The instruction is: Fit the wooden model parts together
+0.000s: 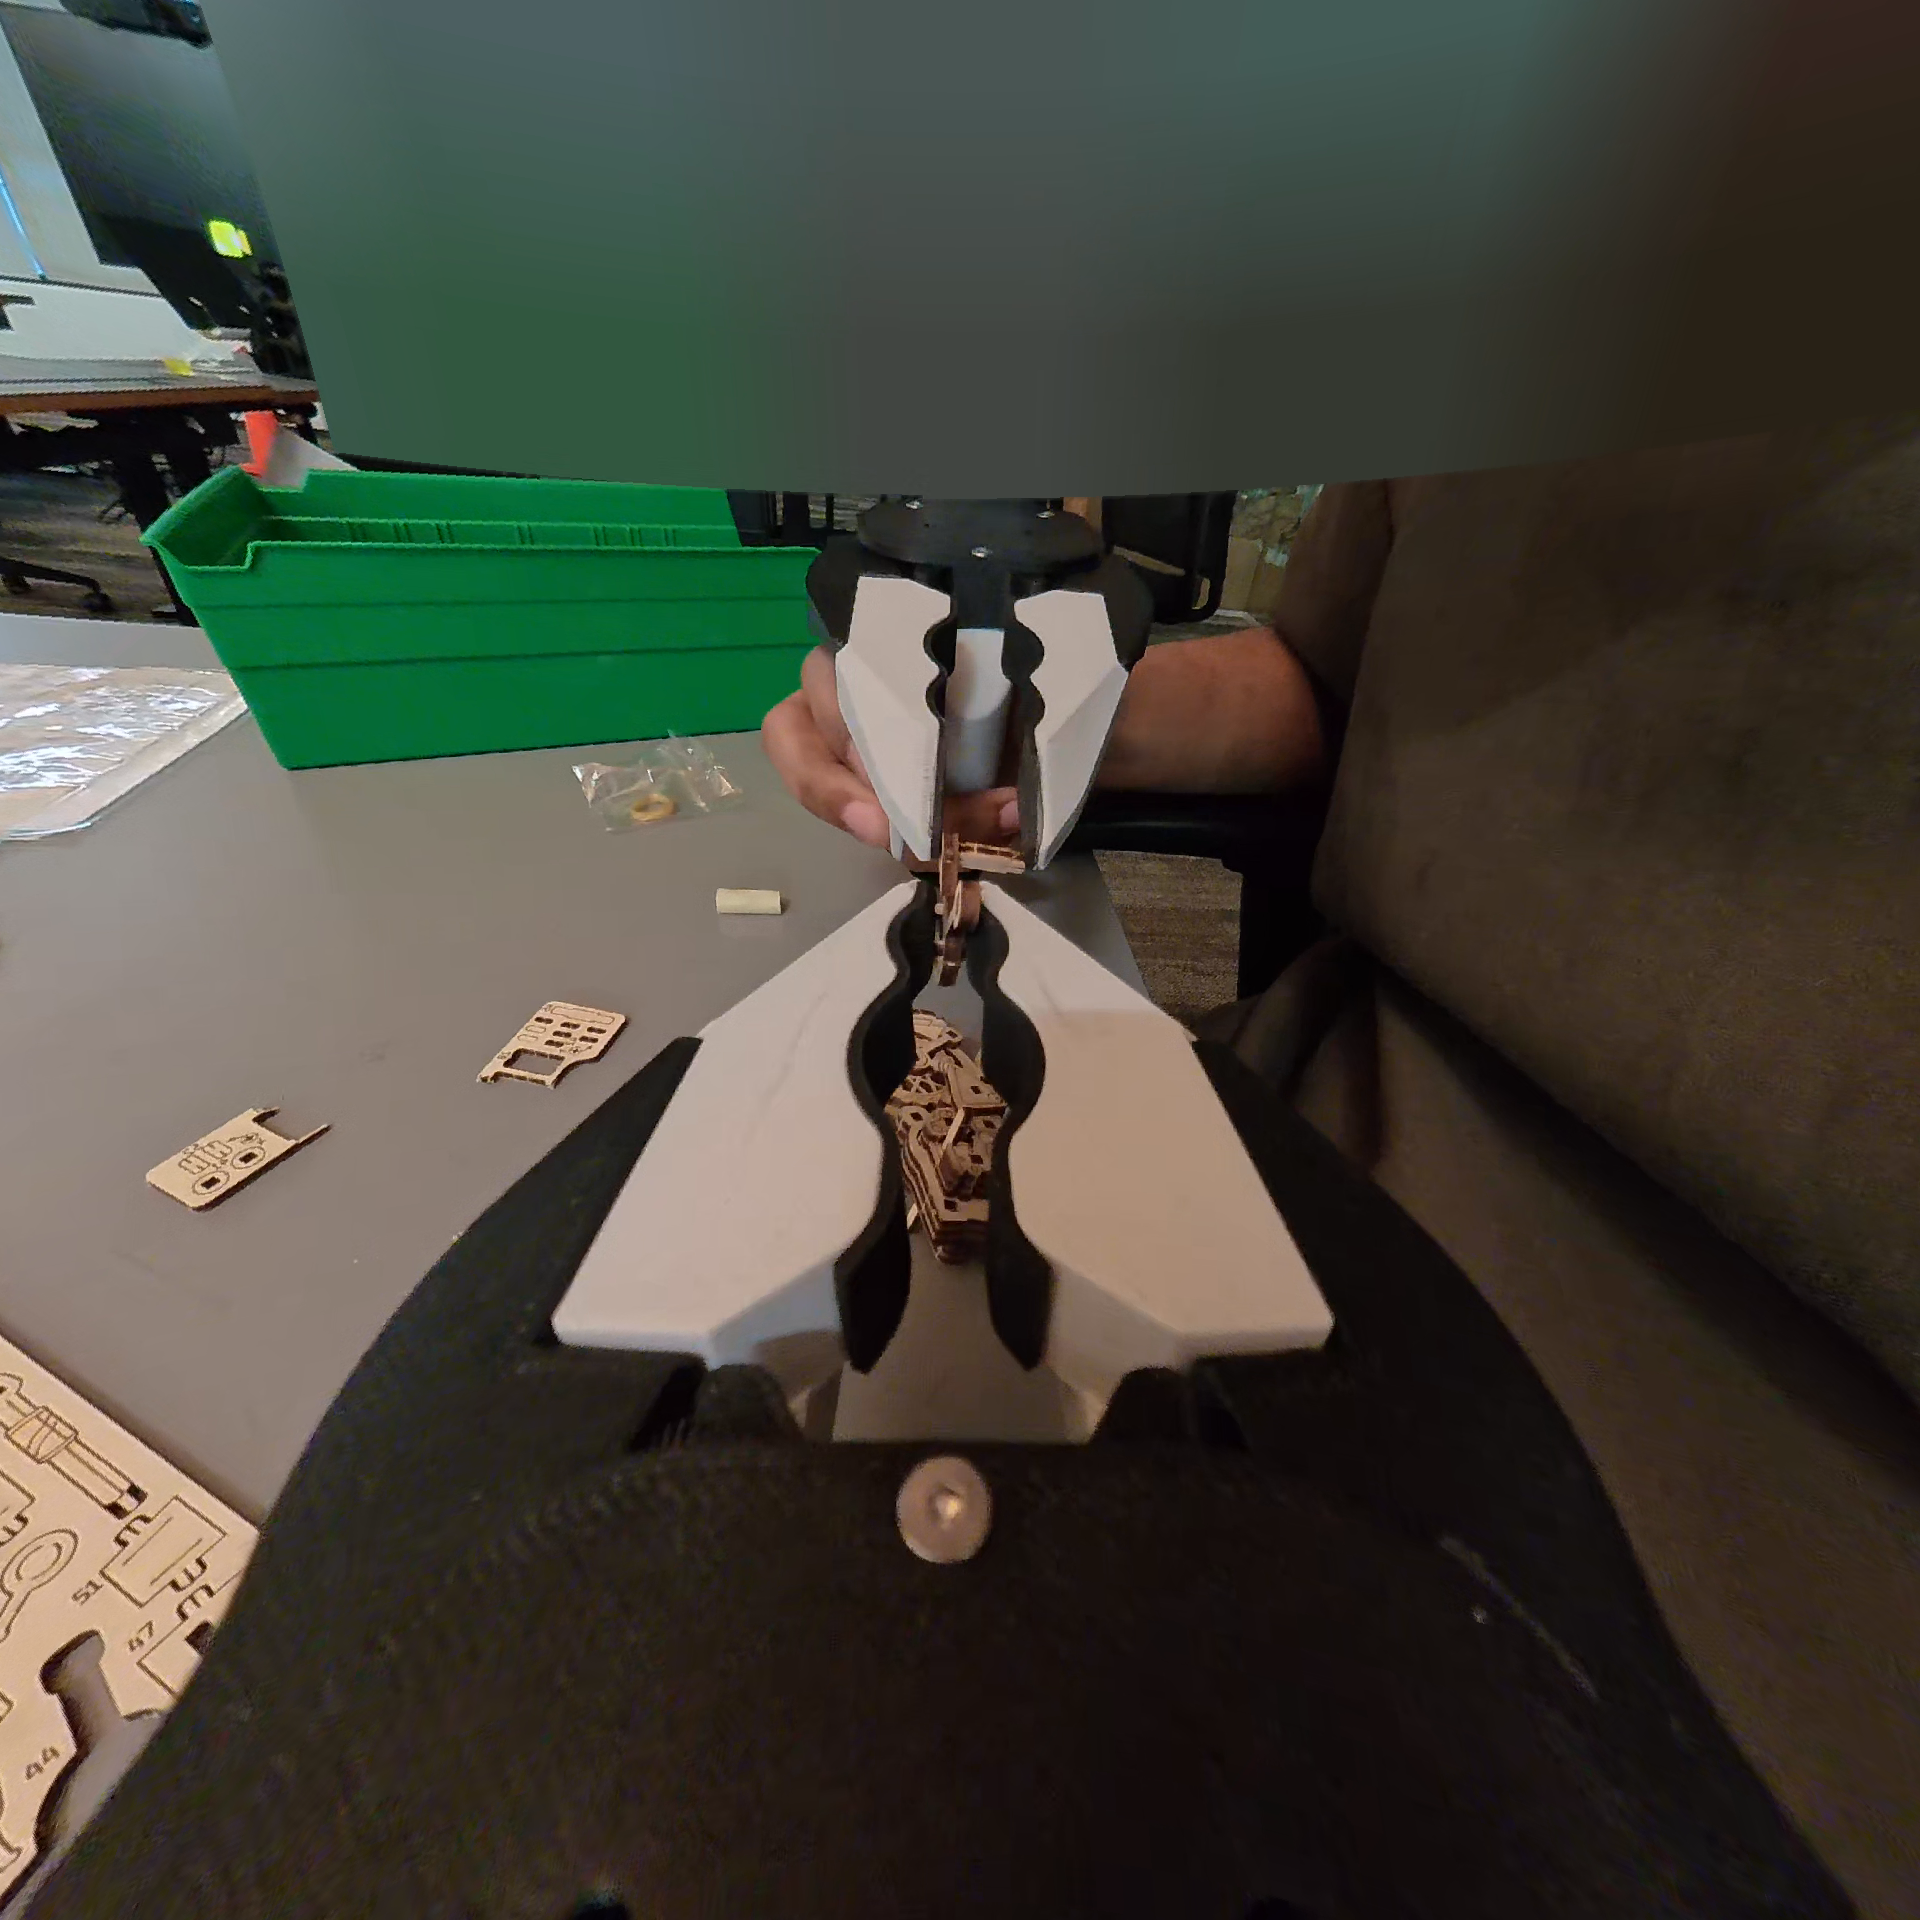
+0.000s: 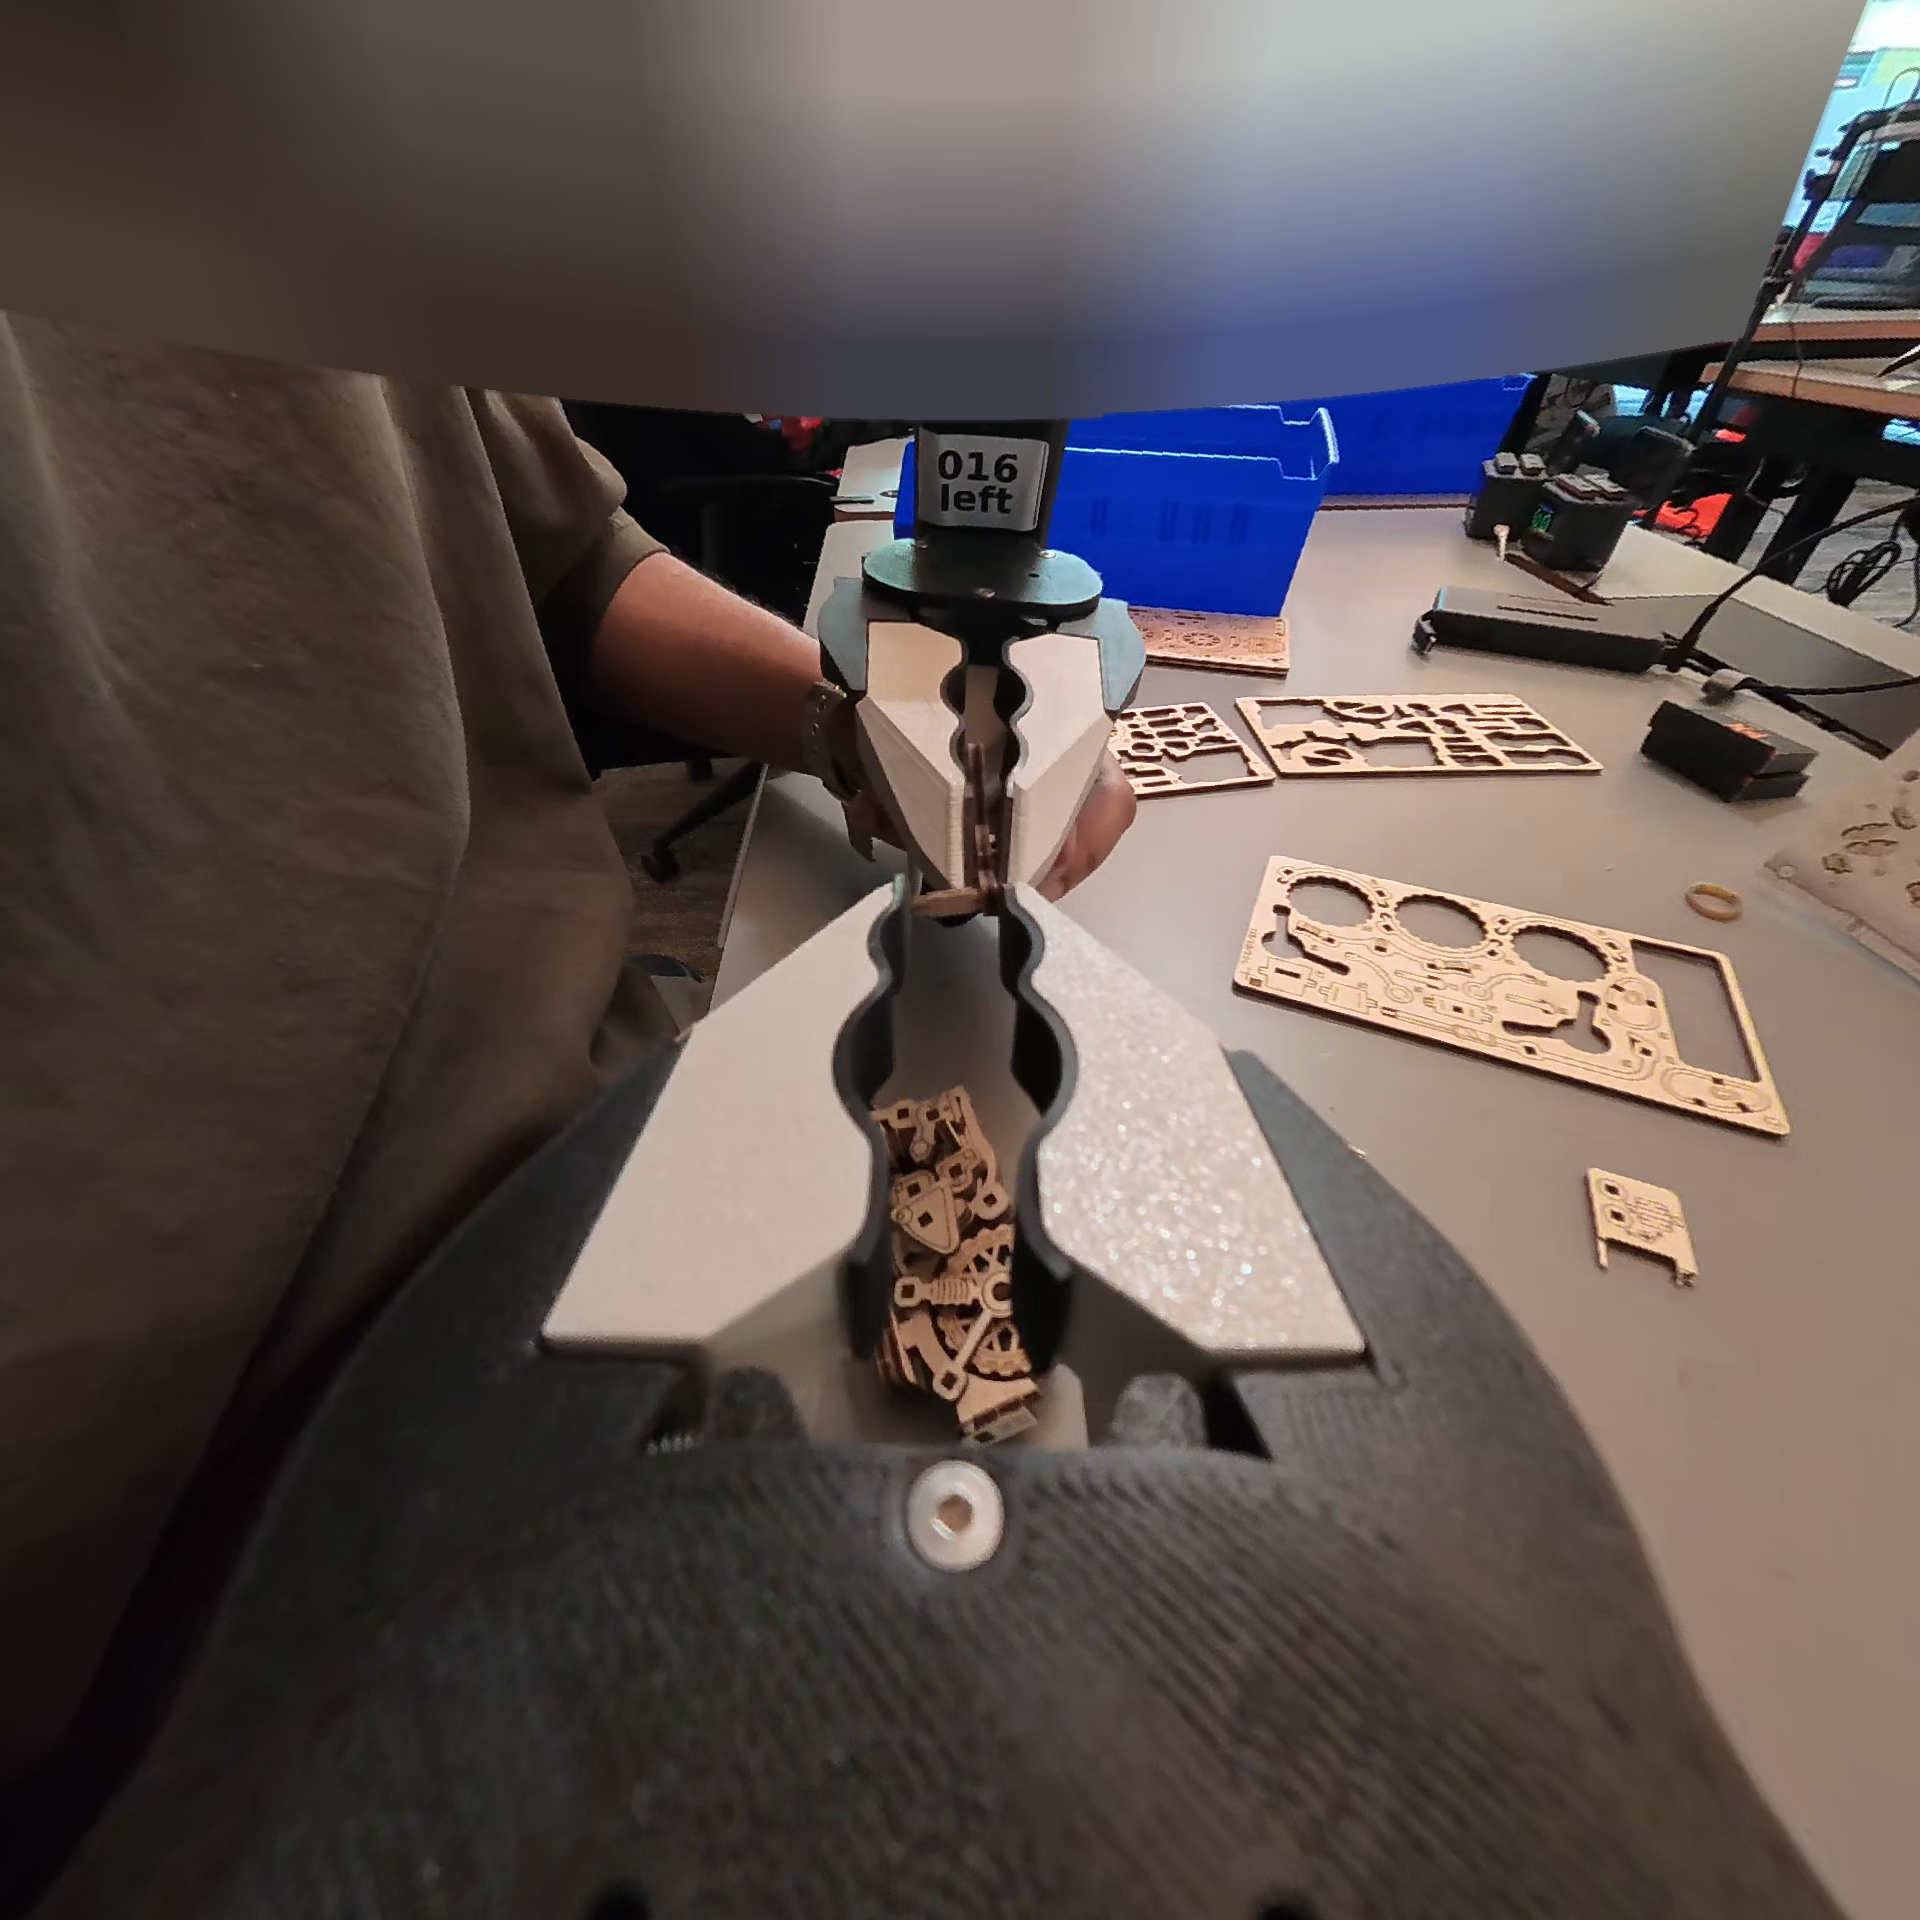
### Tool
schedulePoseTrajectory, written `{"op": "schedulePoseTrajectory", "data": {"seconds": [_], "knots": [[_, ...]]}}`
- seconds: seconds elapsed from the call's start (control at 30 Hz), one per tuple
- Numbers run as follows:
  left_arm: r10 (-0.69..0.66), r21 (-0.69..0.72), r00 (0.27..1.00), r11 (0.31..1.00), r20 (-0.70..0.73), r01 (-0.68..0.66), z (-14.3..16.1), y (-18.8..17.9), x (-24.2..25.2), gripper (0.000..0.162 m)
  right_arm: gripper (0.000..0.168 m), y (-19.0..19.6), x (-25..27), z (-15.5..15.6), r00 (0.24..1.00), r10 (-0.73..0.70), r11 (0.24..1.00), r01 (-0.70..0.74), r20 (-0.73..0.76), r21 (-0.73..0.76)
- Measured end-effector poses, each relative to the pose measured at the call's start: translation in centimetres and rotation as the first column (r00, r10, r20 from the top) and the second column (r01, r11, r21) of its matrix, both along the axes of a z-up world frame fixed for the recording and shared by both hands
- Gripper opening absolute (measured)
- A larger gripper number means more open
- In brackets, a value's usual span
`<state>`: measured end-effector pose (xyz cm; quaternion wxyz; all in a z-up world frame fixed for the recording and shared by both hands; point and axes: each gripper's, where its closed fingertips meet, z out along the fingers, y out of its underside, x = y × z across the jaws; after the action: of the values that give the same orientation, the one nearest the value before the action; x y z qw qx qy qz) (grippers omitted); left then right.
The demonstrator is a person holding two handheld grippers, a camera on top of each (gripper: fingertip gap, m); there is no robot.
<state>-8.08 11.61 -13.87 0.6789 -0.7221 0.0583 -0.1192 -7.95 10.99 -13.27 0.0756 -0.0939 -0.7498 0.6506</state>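
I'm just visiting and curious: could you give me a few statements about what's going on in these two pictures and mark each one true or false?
1. Both grippers grip wooden pieces. True: the left gripper pinches a flat wooden part, the right gripper a small wooden piece.
2. The grippers are far apart. False: their tips nearly meet.
3. A red bin sits on the table. False: the bin is green.
4. Loose wooden parts lie below the grippers. True.
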Motion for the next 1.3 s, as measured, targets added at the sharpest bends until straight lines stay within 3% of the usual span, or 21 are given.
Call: {"op": "schedulePoseTrajectory", "data": {"seconds": [1.3], "knots": [[0.011,0.004,1.0,1.0,0.028,-0.011,0.18,0.06,0.0,0.0,0.013,0.06,-0.11,0.23,1.0,0.002,0.999,-0.002,0.006,0.033]]}}
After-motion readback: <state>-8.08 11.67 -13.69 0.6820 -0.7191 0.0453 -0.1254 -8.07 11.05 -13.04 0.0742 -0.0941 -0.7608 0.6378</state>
